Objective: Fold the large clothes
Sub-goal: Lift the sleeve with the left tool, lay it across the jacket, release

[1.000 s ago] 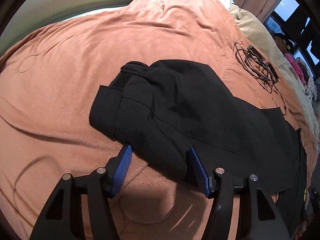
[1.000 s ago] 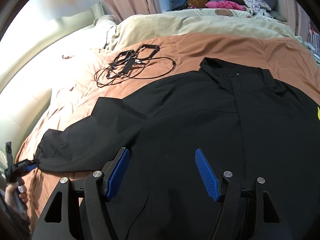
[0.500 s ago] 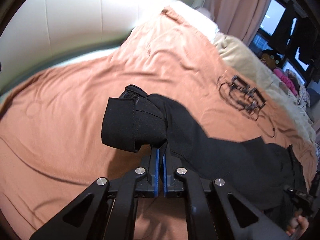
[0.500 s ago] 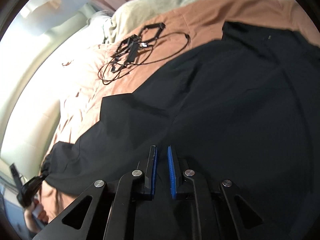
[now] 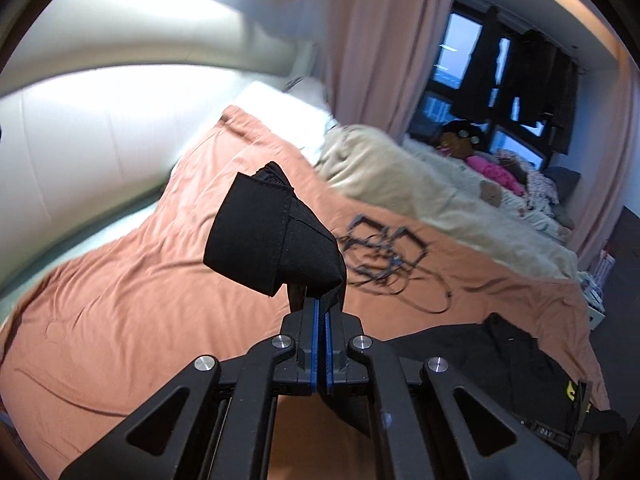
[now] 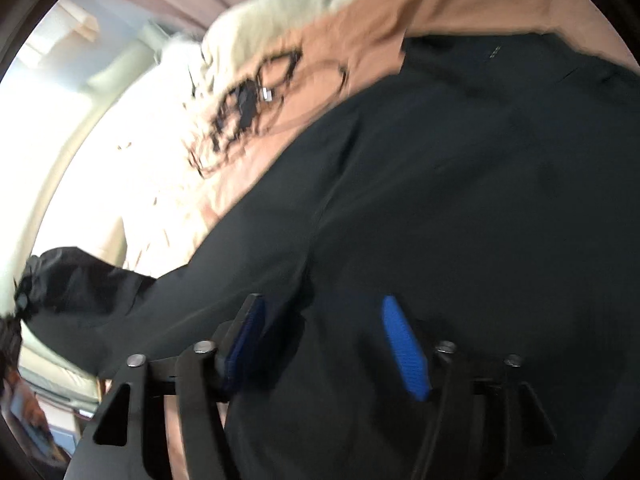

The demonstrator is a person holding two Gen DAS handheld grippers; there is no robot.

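Note:
A black jacket [image 6: 460, 200] lies spread on the orange bed cover [image 5: 140, 300]. My left gripper [image 5: 320, 304] is shut on the jacket's sleeve near the cuff [image 5: 264, 248] and holds it lifted above the bed; the sleeve hangs down towards the jacket body [image 5: 500, 360]. The right wrist view, blurred and tilted, shows that raised sleeve [image 6: 80, 292] at the far left. My right gripper [image 6: 324, 308] hovers low over the jacket's body with its jaws opening. Black fabric lies under and between the blue pads [image 6: 404, 344], which do not press on it.
A tangle of black cables [image 5: 380, 252] lies on the cover beyond the jacket. A beige blanket [image 5: 420, 184] with toys and clothes runs along the far side. A pale padded headboard [image 5: 80, 120] stands at the left, a pink curtain [image 5: 380, 40] behind.
My left gripper shut on the sleeve near its cuff and lifted it high off the bed. My right gripper shut on the jacket body, then opened again, and rolled.

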